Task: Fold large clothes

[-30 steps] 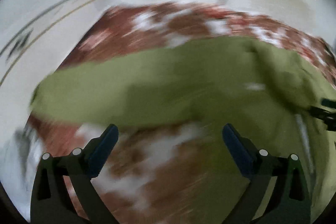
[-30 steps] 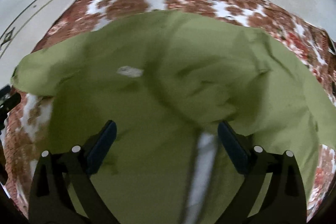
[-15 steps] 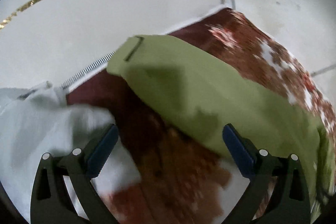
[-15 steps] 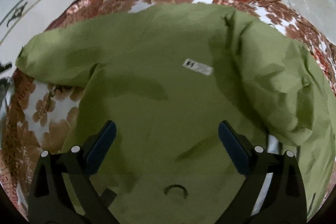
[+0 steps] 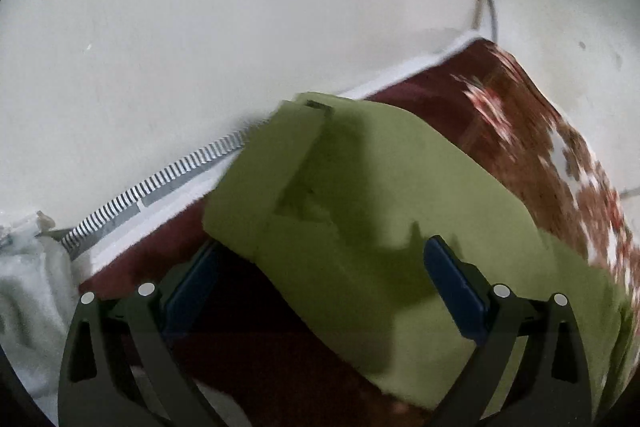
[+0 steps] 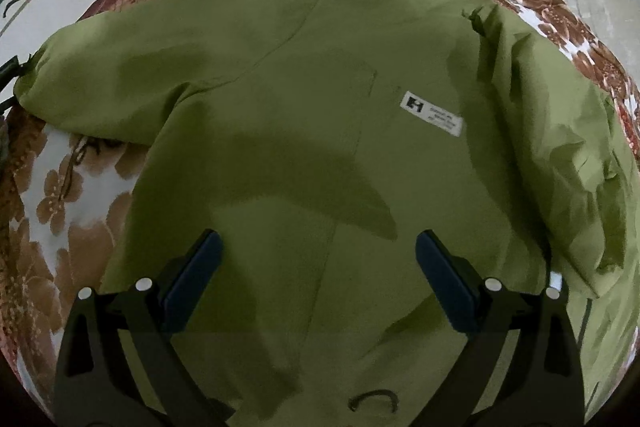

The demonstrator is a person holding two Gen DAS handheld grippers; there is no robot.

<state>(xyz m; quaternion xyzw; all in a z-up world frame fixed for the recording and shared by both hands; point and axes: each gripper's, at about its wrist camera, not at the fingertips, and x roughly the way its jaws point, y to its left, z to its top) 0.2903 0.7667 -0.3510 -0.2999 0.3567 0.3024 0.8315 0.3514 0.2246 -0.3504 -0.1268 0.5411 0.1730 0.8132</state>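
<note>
Green jacket [image 6: 320, 131] is spread out on the flowery bedspread [image 6: 60, 195], lying mostly flat. The white label [image 6: 432, 114] sits out in the open on the body panel, and one sleeve [image 6: 104, 67] stretches off toward the left side of the right wrist view. The far right side is bunched up and wrinkly, so that part isn't smoothed out.

Big change in the last second: the left gripper [image 5: 320, 287] swung away from the middle of the garment and is now parked right over the sleeve end. A second ago its camera was a blurry sweep across the whole green body; now the cuff [image 5: 296, 131] with its little tab fills the view, lying near the edge of the bed, with the white floor [image 5: 200, 27] beyond it. Some pale grey cloth [image 5: 24, 291] pokes in at the lower left, can't tell what it is. The right gripper [image 6: 320, 279] has moved closer in over the body, and the label reads sharper now than it did half a second back.

Both sets of jaws are wide apart with nothing between them, so nothing's grabbed yet.

My read: folding hasn't really started, this is the line-up. The left one looks set to pinch the cuff and bring the sleeve across the body. That thin shell fabric looks slippery, so a shallow pinch could slide off.
</note>
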